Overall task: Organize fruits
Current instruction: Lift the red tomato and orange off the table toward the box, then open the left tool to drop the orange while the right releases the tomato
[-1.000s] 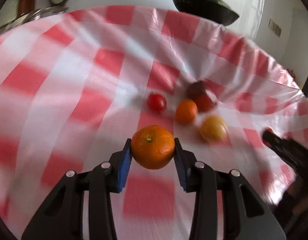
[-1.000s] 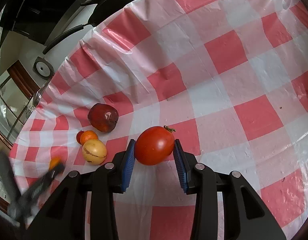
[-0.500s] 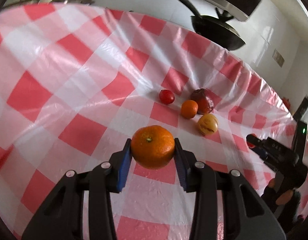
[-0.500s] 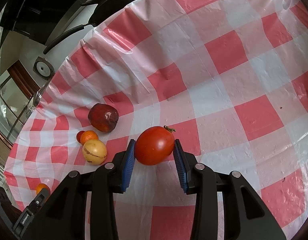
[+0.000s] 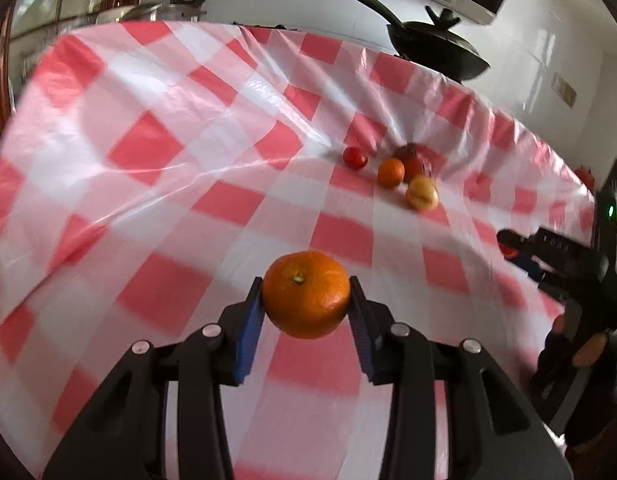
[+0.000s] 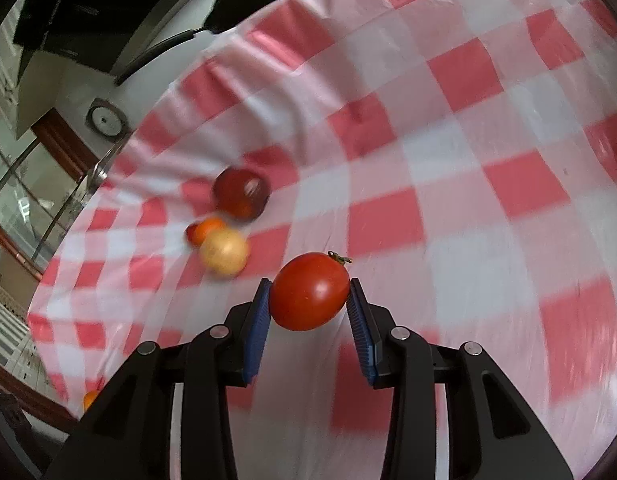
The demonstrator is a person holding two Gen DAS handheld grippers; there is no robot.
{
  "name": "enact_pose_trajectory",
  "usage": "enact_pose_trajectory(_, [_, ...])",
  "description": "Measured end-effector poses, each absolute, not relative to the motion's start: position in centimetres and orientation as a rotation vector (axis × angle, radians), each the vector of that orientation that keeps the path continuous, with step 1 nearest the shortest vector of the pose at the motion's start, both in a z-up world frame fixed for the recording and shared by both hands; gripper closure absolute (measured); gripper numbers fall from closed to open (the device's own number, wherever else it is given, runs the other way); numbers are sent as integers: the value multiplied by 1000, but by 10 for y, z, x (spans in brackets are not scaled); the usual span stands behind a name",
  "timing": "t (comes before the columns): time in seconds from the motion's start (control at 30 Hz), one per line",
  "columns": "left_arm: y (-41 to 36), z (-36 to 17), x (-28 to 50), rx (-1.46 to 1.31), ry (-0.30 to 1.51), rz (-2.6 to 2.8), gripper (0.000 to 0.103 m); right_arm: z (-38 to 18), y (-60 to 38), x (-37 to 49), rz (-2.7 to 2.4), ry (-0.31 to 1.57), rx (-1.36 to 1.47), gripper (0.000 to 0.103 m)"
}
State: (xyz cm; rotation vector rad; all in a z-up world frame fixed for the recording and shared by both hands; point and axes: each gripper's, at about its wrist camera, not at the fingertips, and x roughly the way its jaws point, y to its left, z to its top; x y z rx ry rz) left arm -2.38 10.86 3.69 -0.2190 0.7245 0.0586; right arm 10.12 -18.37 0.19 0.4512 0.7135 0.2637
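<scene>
The left gripper (image 5: 306, 300) is clamped on an orange (image 5: 306, 294), both blue pads (image 5: 250, 328) pressing its sides, the stem dimple facing up. The fruit hangs clear above the checked cloth (image 5: 168, 148), which covers the table.

Ahead of this gripper and a little to its right lies a tight cluster of four fruits: a small tomato (image 5: 355, 157) farthest left, a small orange (image 5: 390, 172) next to it, a dark red fruit (image 5: 414, 160) just behind that, and a yellow fruit (image 5: 421, 198) nearest. The small orange and the dark red fruit look to be touching; blur makes the rest unclear. Beyond the far table edge sits a black pan (image 5: 436, 52).

Far to the right of the left gripper the right gripper (image 5: 508, 246) shows from the side, with a hand (image 5: 584, 344) under it.

The right gripper (image 6: 308, 294) is clamped on a tomato (image 6: 308, 292), pads (image 6: 258, 328) tight on both sides, its green stem pointing up and to the right. It too is held off the cloth (image 6: 468, 160). Ahead and to the left of this gripper is the same cluster: the yellow fruit (image 6: 224, 254) closest, the small orange (image 6: 210, 227) just behind it, the dark red fruit (image 6: 240, 194) farthest. The scene is smeared by motion blur
</scene>
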Motion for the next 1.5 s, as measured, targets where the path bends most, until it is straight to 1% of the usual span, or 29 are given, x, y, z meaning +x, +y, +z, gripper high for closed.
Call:
enact_pose_trajectory(0.33, [123,35,-77,-185,745,88,62,7,-116,16,422,758,416,65])
enact_pose_trajectory(0.7, [145,45,-140,-127,733,132,62,6,-37,-67,583,790,213,65])
enact_pose_trajectory(0.9, [173,47,-185,-110,726,183,62,4,10,-117,691,786,56,65])
enact_pose_trajectory(1.33, [267,17,-299,-243,770,365,62,-4,101,-205,941,764,-216,65])
enact_pose_trajectory(1.5, [298,-16,-333,-310,829,438,62,-20,135,-239,1028,770,-349,65])
